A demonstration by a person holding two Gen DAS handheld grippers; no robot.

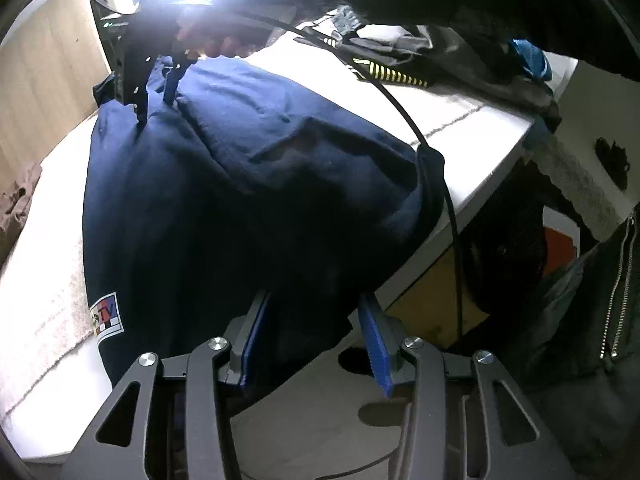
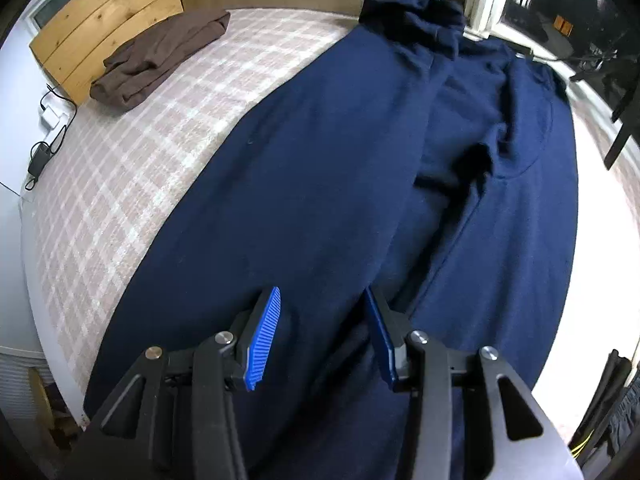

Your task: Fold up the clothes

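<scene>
A navy blue garment (image 2: 340, 184) lies spread along the plaid bed cover (image 2: 132, 168); its bunched end reaches the far edge of the bed. My right gripper (image 2: 322, 336) hovers low over its near part, jaws wide apart, cloth under and between the blue pads (image 2: 262, 340). In the left wrist view the same garment (image 1: 240, 200) shows a small coloured label (image 1: 106, 316). My left gripper (image 1: 314, 340) stands open with the garment's near edge lying between its fingers. The right gripper (image 1: 156, 106) shows there at the garment's far end, held by a hand (image 1: 208, 36).
A folded brown garment (image 2: 160, 52) rests by the wooden headboard (image 2: 100, 20). A charger and cable (image 2: 44, 140) lie off the bed's left side. A heap of dark clothes (image 1: 400, 68) sits at the bed's far corner. A black cable (image 1: 436, 176) crosses the garment. A person's black jacket (image 1: 600, 320) stands right.
</scene>
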